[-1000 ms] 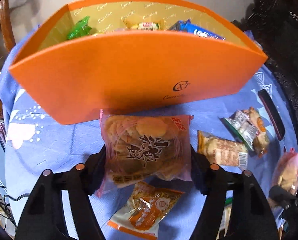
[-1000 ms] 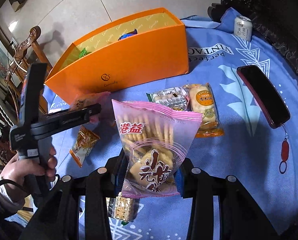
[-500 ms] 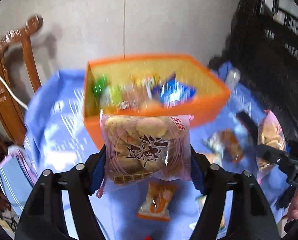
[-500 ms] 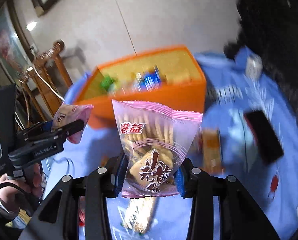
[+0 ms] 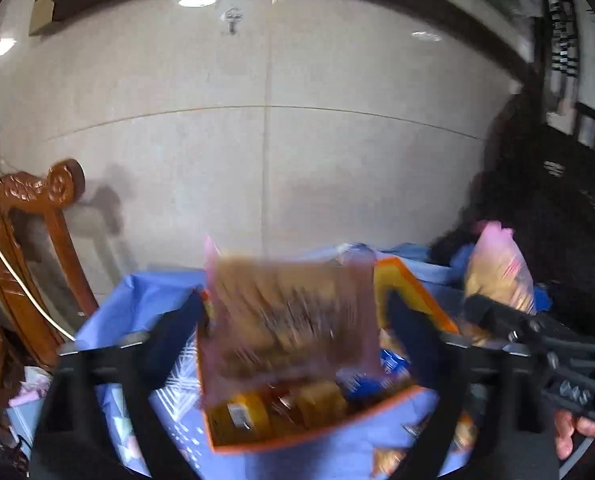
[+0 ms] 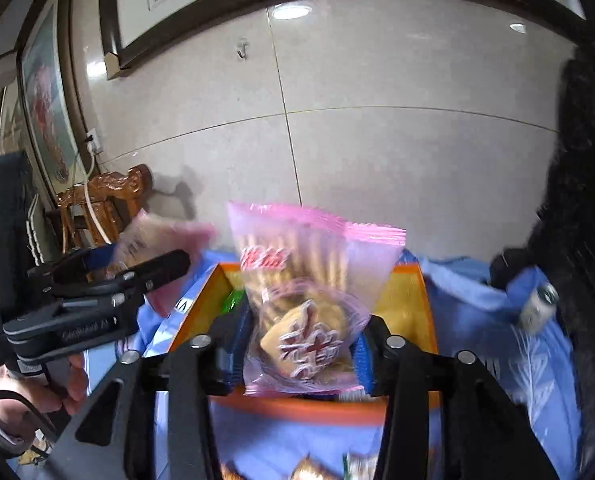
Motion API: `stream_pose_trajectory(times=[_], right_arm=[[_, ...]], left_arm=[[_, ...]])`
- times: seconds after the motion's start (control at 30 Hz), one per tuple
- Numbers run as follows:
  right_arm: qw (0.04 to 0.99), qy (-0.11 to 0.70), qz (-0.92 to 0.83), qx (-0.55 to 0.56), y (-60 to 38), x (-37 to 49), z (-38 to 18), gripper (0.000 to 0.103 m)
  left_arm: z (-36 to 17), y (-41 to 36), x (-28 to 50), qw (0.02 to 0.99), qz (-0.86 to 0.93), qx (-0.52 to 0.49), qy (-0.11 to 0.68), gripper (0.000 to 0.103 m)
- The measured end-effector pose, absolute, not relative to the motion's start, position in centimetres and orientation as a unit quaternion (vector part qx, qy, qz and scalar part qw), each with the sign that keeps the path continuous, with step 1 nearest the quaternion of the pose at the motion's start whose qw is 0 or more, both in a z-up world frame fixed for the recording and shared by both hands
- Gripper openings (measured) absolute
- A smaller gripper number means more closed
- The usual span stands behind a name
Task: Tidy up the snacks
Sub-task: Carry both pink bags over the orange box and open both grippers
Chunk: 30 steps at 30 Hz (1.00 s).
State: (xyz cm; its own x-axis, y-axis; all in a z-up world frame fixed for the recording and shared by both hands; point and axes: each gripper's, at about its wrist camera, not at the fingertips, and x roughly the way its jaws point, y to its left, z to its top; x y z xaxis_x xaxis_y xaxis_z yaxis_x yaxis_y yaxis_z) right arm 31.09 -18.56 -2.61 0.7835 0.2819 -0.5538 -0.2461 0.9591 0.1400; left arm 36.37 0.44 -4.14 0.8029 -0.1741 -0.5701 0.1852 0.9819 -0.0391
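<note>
We count two pink biscuit packs, writing blurred. Our left hand-held gripper (image 5: pixel 293 324) pinches one pack (image 5: pixel 289 316) above the orange box (image 5: pixel 317 436); our right hand-held gripper (image 6: pixel 301 344) pinches the second pack (image 6: pixel 309 300) over the box, which sits on the blue-clothed bench (image 6: pixel 537 380).
</note>
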Motion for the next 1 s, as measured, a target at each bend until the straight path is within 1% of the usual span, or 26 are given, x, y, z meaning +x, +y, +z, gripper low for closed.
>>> stream_pose_trajectory(times=[0.07, 0.13, 0.17, 0.23, 0.33, 0.53, 0.67, 0.83, 1.0], right_arm=[[0.948, 0.291, 0.126, 0.032, -18.8, 32.3, -1.6, 0.067], [0.954, 0.264, 0.136, 0.04, -19.3, 31.4, -0.4, 0.07], [0.956, 0.256, 0.137, 0.035, -19.6, 30.7, -0.2, 0.074], [0.957, 0.255, 0.137, 0.023, -20.1, 29.2, -0.8, 0.075], [0.951, 0.276, 0.137, 0.014, -20.8, 27.5, -2.5, 0.075], [0.929, 0.343, 0.134, 0.019, -21.8, 22.2, -7.8, 0.075], [0.902, 0.409, 0.138, 0.009, -20.6, 17.9, -13.0, 0.075], [0.869, 0.47, 0.154, 0.028, -18.9, 14.3, -18.1, 0.075], [0.841, 0.519, 0.15, 0.036, -17.6, 13.9, -22.6, 0.075]], left_arm=[[-3.4, 0.8, 37.6, 0.946, -0.076, -0.004, 0.315, 0.099], [-3.0, 1.7, 36.8, 0.95, -0.084, -0.024, 0.3, 0.099], [-3.0, 2.1, 36.1, 0.952, -0.086, -0.03, 0.291, 0.099], [-3.6, 2.6, 34.7, 0.951, -0.088, -0.034, 0.295, 0.099], [-5.2, 3.1, 33.0, 0.943, -0.089, -0.038, 0.318, 0.099], [-8.9, 3.2, 27.5, 0.932, -0.102, -0.03, 0.347, 0.099], [-12.0, 3.4, 24.6, 0.915, -0.105, -0.017, 0.39, 0.099], [-13.6, 4.9, 21.7, 0.907, -0.093, -0.015, 0.41, 0.099], [-13.8, 6.9, 19.5, 0.902, -0.073, -0.023, 0.424, 0.099]])
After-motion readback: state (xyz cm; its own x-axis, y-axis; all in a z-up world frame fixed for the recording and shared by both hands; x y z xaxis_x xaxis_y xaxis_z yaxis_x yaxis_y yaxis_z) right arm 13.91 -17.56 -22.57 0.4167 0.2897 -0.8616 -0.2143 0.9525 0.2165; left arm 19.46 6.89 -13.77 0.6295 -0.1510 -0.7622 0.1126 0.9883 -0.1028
